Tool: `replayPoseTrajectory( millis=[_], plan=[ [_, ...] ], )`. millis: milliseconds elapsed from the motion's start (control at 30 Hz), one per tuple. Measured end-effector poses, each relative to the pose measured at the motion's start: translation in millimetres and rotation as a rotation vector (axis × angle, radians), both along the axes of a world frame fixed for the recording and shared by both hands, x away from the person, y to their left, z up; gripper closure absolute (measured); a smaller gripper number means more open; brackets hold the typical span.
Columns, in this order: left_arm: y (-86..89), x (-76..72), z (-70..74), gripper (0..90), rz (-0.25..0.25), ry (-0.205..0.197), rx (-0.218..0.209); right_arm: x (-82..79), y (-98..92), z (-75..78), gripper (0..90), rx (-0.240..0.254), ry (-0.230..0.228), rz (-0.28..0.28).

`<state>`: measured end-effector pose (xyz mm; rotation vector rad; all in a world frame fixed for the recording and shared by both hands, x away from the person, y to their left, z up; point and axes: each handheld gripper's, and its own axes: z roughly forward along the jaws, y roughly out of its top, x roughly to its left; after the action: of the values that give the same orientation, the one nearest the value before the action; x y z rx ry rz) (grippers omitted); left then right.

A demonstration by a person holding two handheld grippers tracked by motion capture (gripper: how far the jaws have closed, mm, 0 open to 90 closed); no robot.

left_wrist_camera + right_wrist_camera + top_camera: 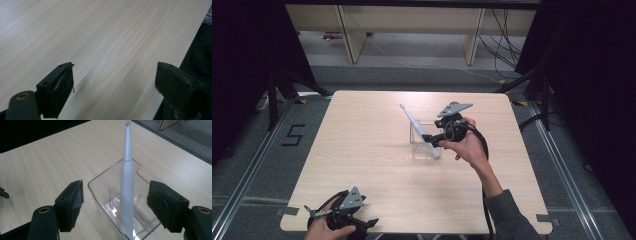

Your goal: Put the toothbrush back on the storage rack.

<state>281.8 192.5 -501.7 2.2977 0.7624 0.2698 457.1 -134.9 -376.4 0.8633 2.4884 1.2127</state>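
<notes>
While the high view is showing the right gripper (430,139) hovering at the near edge of the clear ribbed plastic bin (420,138) in the middle of the pale wooden table (362,150), the white electric toothbrush (418,130) is leaning in that bin, head pointing up and away; the left gripper (343,218) is idling at the table's near left corner. Along the left gripper view, its fingers (58,87) are standing wide over bare wood. Along the right gripper view, the fingers (71,202) are standing wide, flanking the toothbrush handle (127,195) without touching; backing away straight, avoiding the bin's rim (100,180), is looking wise.
</notes>
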Motion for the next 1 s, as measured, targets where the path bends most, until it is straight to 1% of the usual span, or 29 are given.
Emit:
replayPoseTrajectory(
  millis=[100,133,167,200,233,267,300,467,500,533,567,633,667,700,733,767,800,833,867,900,933,967,1000],
  plan=[
    [-0.1,-0.3,0.3,14.7,-0.002,-0.001,-0.001,-1.7,-3.4,0.4,29.6,-0.003,-0.008,0.003],
    [-0.5,-0.6,0.3,14.8,-0.002,0.0,-0.006,-2.2,-5.9,0.4,29.6,-0.011,-0.026,0.002],
    [-0.4,-0.7,0.4,14.8,-0.005,0.0,-0.005,-4.0,-6.5,0.2,29.6,-0.008,-0.006,-0.009],
    [-0.6,-0.7,0.3,14.8,-0.001,-0.002,-0.004,-4.0,-7.2,0.1,29.6,-0.005,-0.003,-0.013],
    [-0.5,-0.6,0.3,14.8,-0.001,-0.002,-0.004,-3.5,-8.6,0.1,29.6,-0.002,-0.024,-0.01],
    [-0.4,-0.5,0.4,14.7,-0.003,-0.001,-0.003,-3.3,-10.1,0.8,29.6,-0.003,-0.034,-0.005],
    [-0.3,-0.4,0.3,14.8,-0.003,-0.001,-0.002,-4.4,-10.5,1.3,29.6,0.0,-0.02,-0.006],
    [-0.4,-0.5,0.2,14.8,-0.003,-0.001,-0.002,-8.6,-13.3,2.5,29.6,-0.004,-0.018,-0.008],
    [-0.5,-0.6,0.2,14.7,-0.004,-0.002,-0.001,-8.3,-13.9,2.2,29.6,-0.003,-0.027,0.0],
    [-0.6,-0.8,0.7,14.7,-0.002,0.0,0.003,-8.3,-15.0,1.8,29.6,-0.005,-0.058,-0.001],
    [-0.5,-0.7,0.6,14.8,-0.004,-0.002,-0.001,-9.8,-15.3,1.3,29.6,0.001,-0.048,-0.007],
    [-0.4,-0.9,1.0,14.8,-0.006,-0.003,-0.004,-11.3,-18.0,1.8,29.6,-0.004,-0.051,-0.005],
    [-0.3,-0.9,1.1,14.8,-0.007,-0.004,-0.003,-13.3,-19.9,2.2,29.6,-0.012,-0.038,-0.008],
    [-0.2,-0.9,1.1,14.8,-0.007,-0.004,-0.003,-13.5,-21.5,1.6,29.6,-0.011,-0.044,-0.003],
    [-0.2,-0.9,1.1,14.8,-0.007,-0.004,-0.002,-14.7,-22.6,0.7,29.4,-0.008,-0.035,-0.006],
    [0.1,-0.3,1.8,14.8,-0.016,-0.008,0.009,-14.9,-23.2,0.1,29.3,-0.01,-0.043,-0.006],
    [-0.5,-1.0,1.4,14.8,-0.007,0.0,0.003,-16.0,-25.4,0.1,29.2,-0.014,-0.042,-0.002],
    [0.0,-0.3,2.0,14.8,-0.02,-0.01,0.01,-17.0,-27.1,0.0,29.2,-0.017,-0.035,-0.006],
    [-0.1,-0.5,2.0,14.7,-0.018,-0.008,0.008,-18.7,-28.3,-0.3,29.2,-0.012,-0.035,-0.017],
    [-0.1,-0.4,2.0,14.8,-0.017,-0.009,0.008,-17.6,-30.1,-0.7,29.3,-0.018,-0.057,-0.005],
    [-0.4,-0.9,1.4,14.8,-0.005,0.0,0.002,-20.7,-31.4,-0.3,29.2,-0.012,-0.025,-0.021],
    [-0.5,-1.0,1.3,14.7,-0.006,0.0,0.003,-20.5,-34.2,-0.1,29.2,-0.014,-0.048,-0.014],
    [-0.5,-1.0,1.3,14.7,-0.008,0.0,0.005,-20.8,-36.0,0.1,29.2,-0.015,-0.059,-0.008]
  ],
)
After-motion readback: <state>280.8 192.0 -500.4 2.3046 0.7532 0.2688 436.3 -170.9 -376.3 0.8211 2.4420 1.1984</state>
